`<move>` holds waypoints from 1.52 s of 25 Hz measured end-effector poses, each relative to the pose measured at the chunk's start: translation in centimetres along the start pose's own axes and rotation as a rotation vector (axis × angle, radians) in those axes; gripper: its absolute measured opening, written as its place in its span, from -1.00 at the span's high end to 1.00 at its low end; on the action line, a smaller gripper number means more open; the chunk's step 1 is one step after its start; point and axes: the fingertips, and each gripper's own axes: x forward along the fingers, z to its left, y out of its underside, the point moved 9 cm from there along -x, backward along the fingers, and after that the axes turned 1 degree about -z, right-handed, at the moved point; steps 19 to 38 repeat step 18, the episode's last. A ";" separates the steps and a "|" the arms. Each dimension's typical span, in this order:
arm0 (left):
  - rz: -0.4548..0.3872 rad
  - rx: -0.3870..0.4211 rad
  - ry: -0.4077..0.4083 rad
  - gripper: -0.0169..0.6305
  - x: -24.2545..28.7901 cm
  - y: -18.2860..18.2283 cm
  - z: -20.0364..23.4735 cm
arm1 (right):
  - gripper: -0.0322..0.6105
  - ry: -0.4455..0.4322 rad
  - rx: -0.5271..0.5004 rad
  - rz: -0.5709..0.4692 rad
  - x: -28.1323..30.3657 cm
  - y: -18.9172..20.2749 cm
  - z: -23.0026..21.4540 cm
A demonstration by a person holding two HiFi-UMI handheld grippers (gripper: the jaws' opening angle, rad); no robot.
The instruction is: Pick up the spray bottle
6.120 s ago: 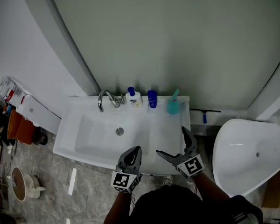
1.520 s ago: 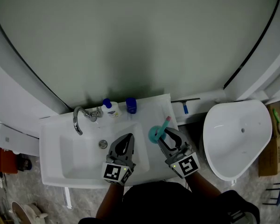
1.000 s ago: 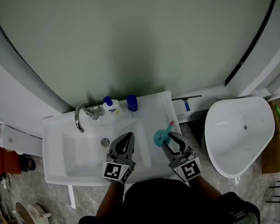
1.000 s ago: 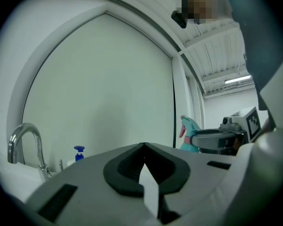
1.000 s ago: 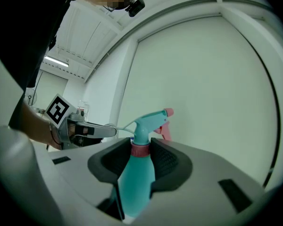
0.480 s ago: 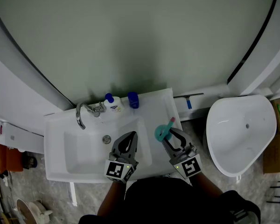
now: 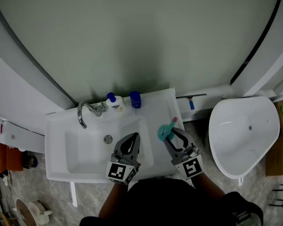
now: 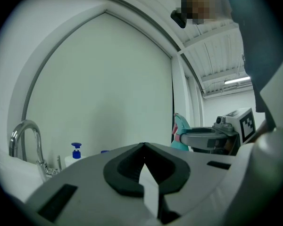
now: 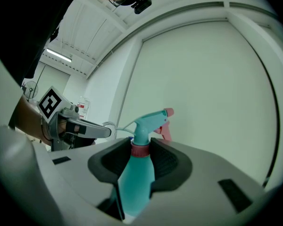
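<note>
White sink (image 7: 78, 147) below pale-green wall (image 7: 132, 41); right tongs (image 7: 171, 133) grip spray bottle (image 9: 137, 173), left tongs (image 7: 134, 138) closed.

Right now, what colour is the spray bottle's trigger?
Pink trigger on the teal spray bottle; right gripper view shows it best.

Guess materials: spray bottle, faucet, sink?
Spray bottle: likely plastic. It has a smooth teal body with a soft sheen, a moulded trigger head, and a pink collar and nozzle tip.
Faucet: metal, probably chromed. The curved spout is bright and mirror-like.
Sink: glossy white with rounded edges, ceramic or a similar cast material. The look alone can't settle which.
</note>
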 end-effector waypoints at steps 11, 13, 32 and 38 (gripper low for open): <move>0.002 -0.002 -0.010 0.96 -0.5 0.2 -0.6 | 0.49 0.000 0.030 -0.001 0.1 0.4 -0.3; 0.001 0.001 -0.009 0.96 -0.5 0.1 -0.8 | 0.49 -0.006 0.023 0.002 0.1 0.4 -0.3; -0.004 0.002 -0.010 0.96 -0.6 -0.2 -1.1 | 0.49 -0.012 0.019 -0.005 0.2 0.5 -0.4; -0.004 0.002 -0.010 0.96 -0.6 -0.2 -1.1 | 0.49 -0.012 0.019 -0.005 0.2 0.5 -0.4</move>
